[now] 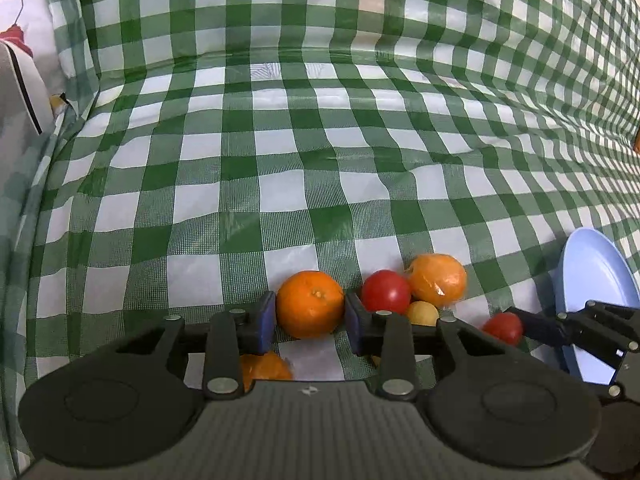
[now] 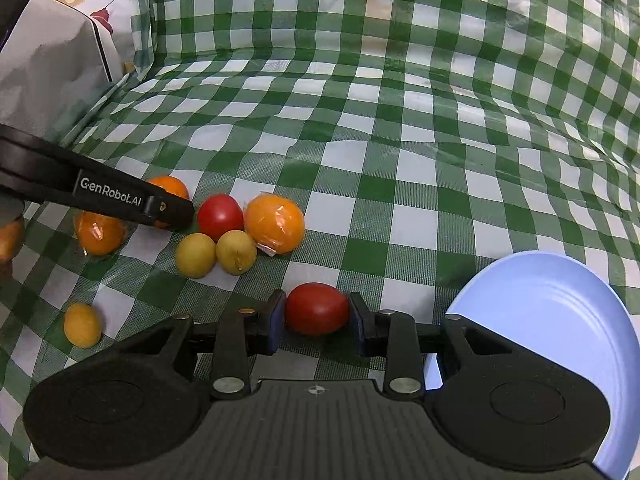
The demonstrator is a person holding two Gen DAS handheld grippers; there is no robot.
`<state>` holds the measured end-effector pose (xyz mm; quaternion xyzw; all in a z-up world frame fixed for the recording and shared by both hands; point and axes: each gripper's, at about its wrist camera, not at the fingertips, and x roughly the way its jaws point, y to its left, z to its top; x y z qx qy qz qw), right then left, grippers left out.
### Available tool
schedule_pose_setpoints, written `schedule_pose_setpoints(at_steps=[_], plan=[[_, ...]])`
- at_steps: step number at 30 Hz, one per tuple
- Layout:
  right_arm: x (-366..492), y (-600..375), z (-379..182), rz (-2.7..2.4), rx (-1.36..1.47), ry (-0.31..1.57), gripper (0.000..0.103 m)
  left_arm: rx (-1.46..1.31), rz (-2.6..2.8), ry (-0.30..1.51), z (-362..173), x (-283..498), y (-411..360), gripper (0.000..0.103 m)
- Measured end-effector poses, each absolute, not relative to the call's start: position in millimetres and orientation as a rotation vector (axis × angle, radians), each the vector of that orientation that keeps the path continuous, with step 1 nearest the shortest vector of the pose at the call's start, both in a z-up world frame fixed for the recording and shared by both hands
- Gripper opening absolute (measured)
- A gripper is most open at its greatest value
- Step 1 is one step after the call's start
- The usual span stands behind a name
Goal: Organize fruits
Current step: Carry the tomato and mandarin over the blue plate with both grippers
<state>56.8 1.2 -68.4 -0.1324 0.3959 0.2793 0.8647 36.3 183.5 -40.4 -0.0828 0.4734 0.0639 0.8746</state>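
Observation:
My left gripper (image 1: 310, 316) is shut on an orange (image 1: 310, 304) low over the checked cloth. Its black arm (image 2: 100, 196) shows in the right wrist view, half covering that orange (image 2: 170, 187). My right gripper (image 2: 317, 316) is shut on a red tomato (image 2: 317, 309), which also shows in the left wrist view (image 1: 504, 327). Beside them lie a second red tomato (image 2: 220, 216), a wrapped orange (image 2: 275, 224), two yellow fruits (image 2: 196, 255) (image 2: 236, 252), another wrapped orange (image 2: 100, 232) and a small yellow-orange fruit (image 2: 82, 325).
A light blue plate (image 2: 560, 320) lies at the right, next to my right gripper; it also shows in the left wrist view (image 1: 596, 280). A green-and-white checked cloth (image 2: 400, 140) covers the table and rises behind. White fabric (image 2: 52, 60) hangs at the far left.

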Motion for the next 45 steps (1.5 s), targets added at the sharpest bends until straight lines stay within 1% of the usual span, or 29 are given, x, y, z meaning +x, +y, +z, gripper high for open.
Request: schedule_pose_setpoints(at_steps=[4,11,19,28,45], plan=[[56,0,-68,0.583,-0.259,0.816,0.035,-0.197,0.148,0.965,-35,35,186,0.038],[58,-18,-52,0.540,-0.178,0.735,0.035,-0.241,0.218,0.866,-18,34,192,0.039],[63,-23,-45,0.508,-0.137,0.703,0.035,-0.235,0.247,0.853,-15,33,188,0.039],[57,-30,-40,0.483,-0.122,0.683,0.035,-0.230,0.204,0.840,-14,35,171,0.039],[53,-76,-21,0.369,-0.107,0.613,0.035,-0.221,0.076,0.715,4,27,129,0.039]])
